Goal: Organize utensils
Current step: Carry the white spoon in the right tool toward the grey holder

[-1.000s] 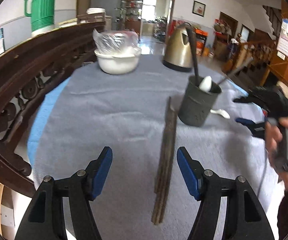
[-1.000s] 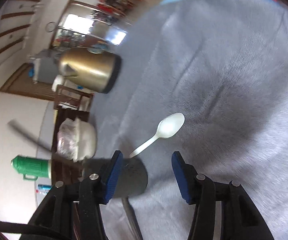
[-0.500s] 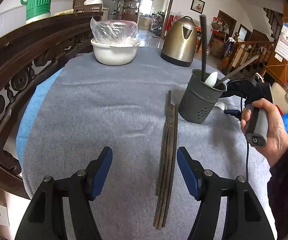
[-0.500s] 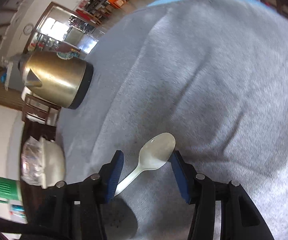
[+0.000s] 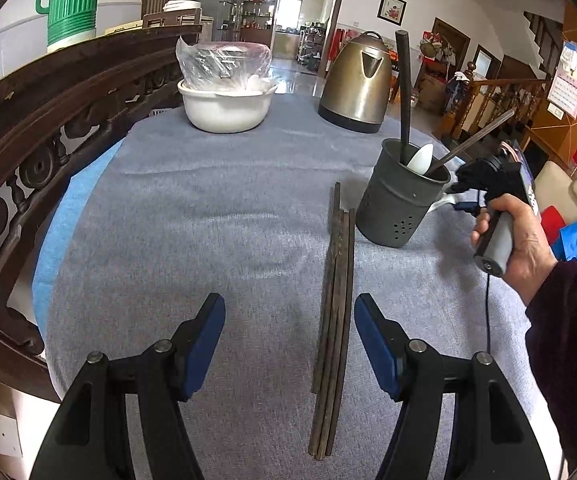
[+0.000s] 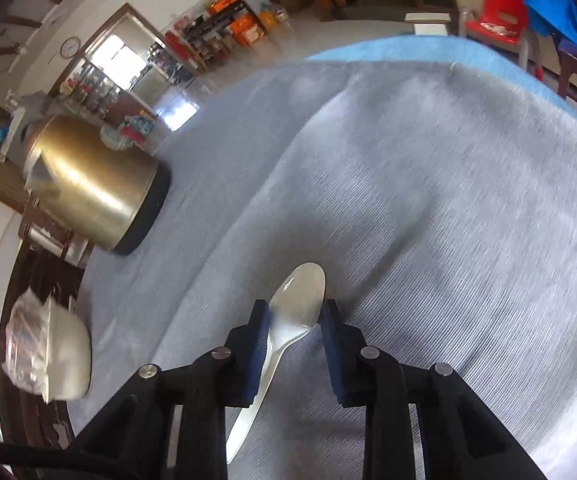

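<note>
A white plastic spoon (image 6: 296,304) lies on the grey cloth, its bowl between the blue pads of my right gripper (image 6: 294,312), which has closed in on the bowl's edges. The right gripper also shows in the left wrist view (image 5: 468,196), low behind the dark grey utensil holder (image 5: 400,204). The holder stands upright with a black stick, a white spoon and a thin rod in it. Several dark chopsticks (image 5: 336,280) lie side by side on the cloth. My left gripper (image 5: 288,344) is open and empty, hovering over their near ends.
A gold kettle (image 5: 358,84) and a white bowl with a plastic bag (image 5: 224,92) stand at the far side of the table. A carved dark wooden rail (image 5: 28,128) runs along the left. A green jug (image 5: 70,0) stands beyond it.
My right gripper has moved down to the white spoon on the cloth and its jaws have narrowed around the spoon's bowl. My left gripper has stayed open over the chopsticks.
</note>
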Motion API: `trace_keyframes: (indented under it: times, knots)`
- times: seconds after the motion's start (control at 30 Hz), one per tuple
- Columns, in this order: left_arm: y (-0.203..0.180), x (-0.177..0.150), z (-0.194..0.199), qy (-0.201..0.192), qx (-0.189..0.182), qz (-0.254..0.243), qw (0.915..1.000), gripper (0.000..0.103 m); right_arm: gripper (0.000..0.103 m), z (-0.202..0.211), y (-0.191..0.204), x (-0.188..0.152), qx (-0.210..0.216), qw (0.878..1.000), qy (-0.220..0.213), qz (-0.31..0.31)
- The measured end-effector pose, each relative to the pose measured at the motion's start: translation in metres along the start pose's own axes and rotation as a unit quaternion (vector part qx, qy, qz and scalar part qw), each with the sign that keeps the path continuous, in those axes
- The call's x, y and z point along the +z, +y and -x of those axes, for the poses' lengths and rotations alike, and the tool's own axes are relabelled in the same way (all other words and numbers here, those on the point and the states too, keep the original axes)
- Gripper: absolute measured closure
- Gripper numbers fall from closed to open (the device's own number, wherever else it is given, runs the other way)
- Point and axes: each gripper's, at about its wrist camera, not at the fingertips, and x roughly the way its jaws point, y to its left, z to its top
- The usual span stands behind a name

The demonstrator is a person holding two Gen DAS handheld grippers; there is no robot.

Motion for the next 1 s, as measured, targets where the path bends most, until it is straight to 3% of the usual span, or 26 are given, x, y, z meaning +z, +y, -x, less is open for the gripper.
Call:
trace_keyframes:
  times: [0.17, 0.4, 0.53, 0.77, 1.0]
  knots:
    - [-0.006, 0.005, -0.005, 0.004, -0.001, -0.003, 1.0, 0.035, 0.075, 0.017, -0.033, 0.019, 0.022, 0.999, -0.013, -0.029]
    - [-0.035, 0.014, -0.009, 0.006, -0.02, -0.021, 0.9996, 0.035, 0.075, 0.084, -0.063, 0.013, 0.107, 0.991, -0.081, -0.028]
    - [-0.048, 0.017, -0.007, 0.008, -0.025, -0.024, 0.9993, 0.035, 0.075, 0.143, -0.052, 0.0, 0.141, 0.98, -0.141, 0.032]
    - [-0.048, 0.017, 0.004, -0.003, -0.014, -0.011, 0.9998, 0.035, 0.076, 0.23, -0.02, -0.032, 0.178, 0.95, -0.22, 0.133]
    - [-0.044, 0.013, 0.016, -0.007, -0.017, -0.004, 0.9998, 0.035, 0.078, 0.26, 0.043, -0.074, 0.2, 0.929, -0.231, 0.21]
